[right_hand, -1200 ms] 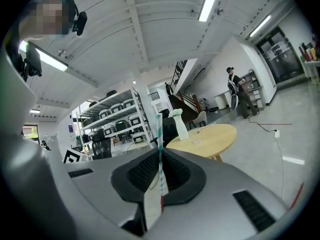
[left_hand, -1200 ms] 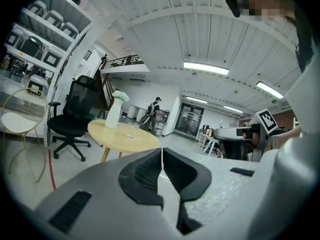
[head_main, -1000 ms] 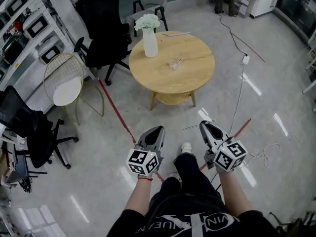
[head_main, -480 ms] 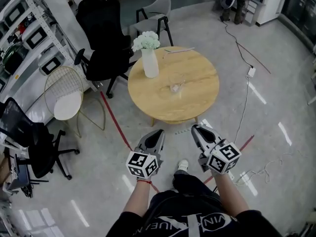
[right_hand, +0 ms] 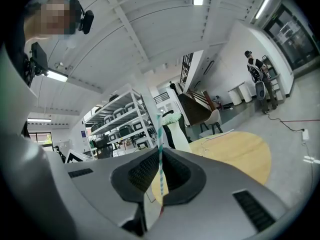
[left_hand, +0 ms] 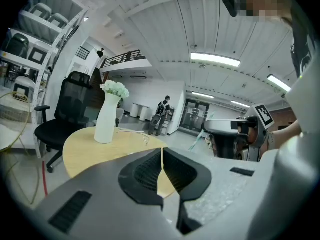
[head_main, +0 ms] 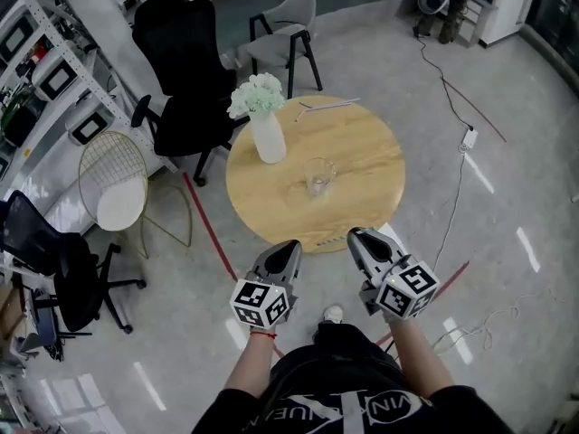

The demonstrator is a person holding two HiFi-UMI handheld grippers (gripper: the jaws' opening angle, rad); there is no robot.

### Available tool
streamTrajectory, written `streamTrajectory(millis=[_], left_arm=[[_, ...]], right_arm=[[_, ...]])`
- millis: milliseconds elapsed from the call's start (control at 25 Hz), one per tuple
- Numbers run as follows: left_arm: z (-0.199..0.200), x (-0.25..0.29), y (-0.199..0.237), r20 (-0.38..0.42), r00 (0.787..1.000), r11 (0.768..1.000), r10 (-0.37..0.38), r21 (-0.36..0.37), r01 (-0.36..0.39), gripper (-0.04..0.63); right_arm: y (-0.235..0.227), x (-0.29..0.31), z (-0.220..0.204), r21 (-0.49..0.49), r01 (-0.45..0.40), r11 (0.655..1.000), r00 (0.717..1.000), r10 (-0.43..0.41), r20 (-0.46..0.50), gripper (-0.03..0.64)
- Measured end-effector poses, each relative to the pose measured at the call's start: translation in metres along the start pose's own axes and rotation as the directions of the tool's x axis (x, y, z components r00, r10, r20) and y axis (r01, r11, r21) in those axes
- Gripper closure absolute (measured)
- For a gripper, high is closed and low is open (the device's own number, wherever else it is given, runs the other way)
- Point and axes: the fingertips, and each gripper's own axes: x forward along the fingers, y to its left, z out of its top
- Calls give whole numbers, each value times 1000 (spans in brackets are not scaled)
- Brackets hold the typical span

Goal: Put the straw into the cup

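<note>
A clear glass cup (head_main: 317, 177) stands near the middle of a round wooden table (head_main: 362, 179). My right gripper (head_main: 358, 237) hovers low in front of the table's near edge. In the right gripper view this right gripper (right_hand: 160, 156) is shut on a teal-and-white striped straw (right_hand: 159, 134) that stands up between the jaws. My left gripper (head_main: 287, 246) is beside it, also short of the table. The left gripper (left_hand: 162, 153) has its jaws shut with nothing between them. Both grippers are well apart from the cup.
A white vase of flowers (head_main: 264, 125) stands at the table's left. More straws (head_main: 327, 105) lie at its far edge. Black office chairs (head_main: 185, 80), a grey chair (head_main: 285, 30) and a wire chair (head_main: 113, 179) stand behind and to the left. A cable (head_main: 457, 197) runs over the floor to the right.
The table has come nearer, and its near edge now lies just ahead of both grippers. Neither gripper's jaws have changed.
</note>
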Motion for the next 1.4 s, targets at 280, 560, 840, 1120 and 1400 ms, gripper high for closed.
streamTrajectory(millis=[280, 560, 840, 1120, 1400], left_arm=[[-7, 28, 14, -17, 999, 1000, 27, -16, -27, 578], [-10, 55, 39, -27, 999, 999, 33, -32, -34, 578], [8, 88, 63, -43, 999, 1000, -8, 3, 8, 578], [36, 125, 97, -43, 998, 999, -37, 19, 38, 578], [33, 152, 117, -85, 994, 997, -67, 17, 69, 578]], right_arm=[[-26, 22, 2, 25, -26, 999, 1000, 26, -1, 595], [-46, 41, 16, 47, -16, 999, 1000, 15, 22, 597], [-54, 79, 42, 53, -24, 998, 999, 21, 50, 595], [-80, 120, 67, 59, 3, 998, 996, -8, 88, 595], [-108, 138, 60, 81, 63, 995, 995, -69, 72, 595]])
